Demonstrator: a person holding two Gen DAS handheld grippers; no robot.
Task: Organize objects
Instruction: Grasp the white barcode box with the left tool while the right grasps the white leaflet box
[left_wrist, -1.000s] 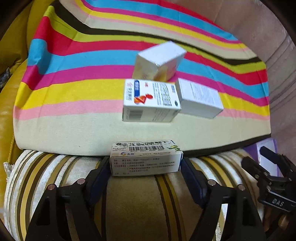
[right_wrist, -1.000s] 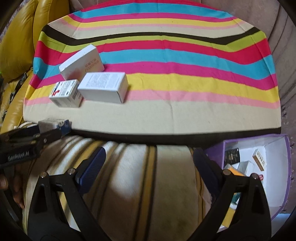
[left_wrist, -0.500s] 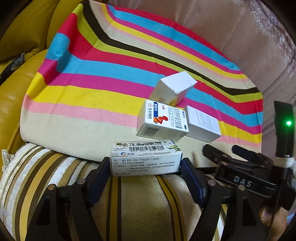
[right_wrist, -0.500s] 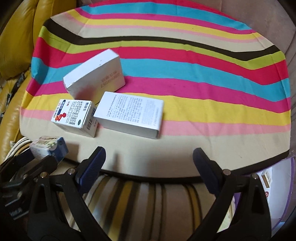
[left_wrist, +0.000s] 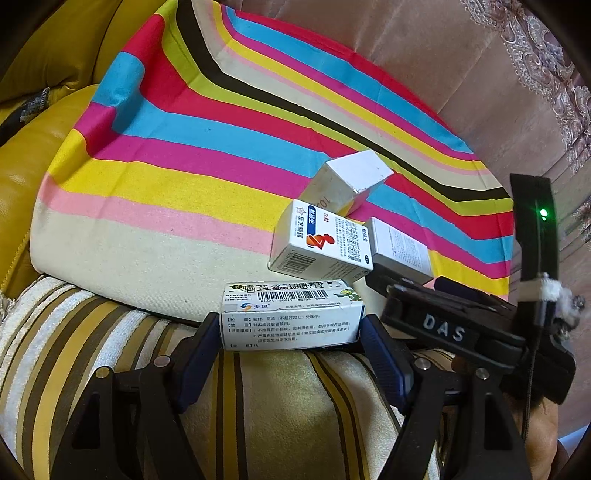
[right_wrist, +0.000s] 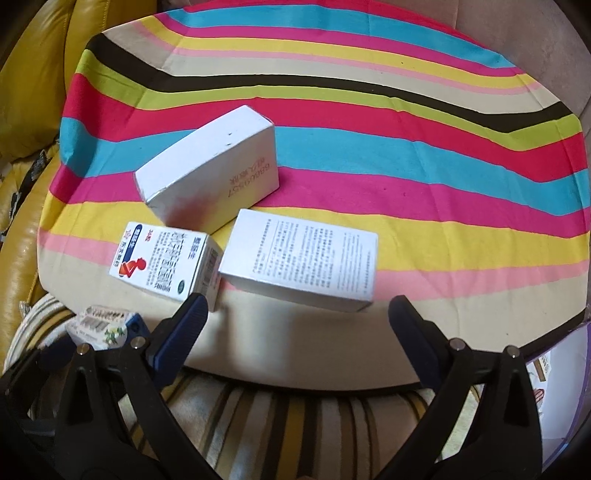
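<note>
My left gripper (left_wrist: 290, 332) is shut on a white medicine box with a barcode (left_wrist: 291, 314), held above the striped cushion; the box also shows in the right wrist view (right_wrist: 105, 325). My right gripper (right_wrist: 295, 325) is open and empty, just short of a white printed box (right_wrist: 303, 266). A white box with a red figure (right_wrist: 166, 264) lies to its left, and a plain white box (right_wrist: 210, 170) leans behind them. All three lie on the rainbow-striped cloth (right_wrist: 406, 155). In the left wrist view the red-figure box (left_wrist: 321, 243) sits just beyond the held box.
A brown and cream striped cushion (left_wrist: 110, 350) lies under both grippers. A purple box (right_wrist: 565, 387) holding small items stands at the lower right. Yellow leather cushions (left_wrist: 37, 140) are at the left. A pinkish sofa back (left_wrist: 406, 55) rises behind the cloth.
My right gripper has moved forward toward the white printed box, which looks much larger now. My left gripper, still holding the barcode box, has swung left; the right gripper now fills its right side.
</note>
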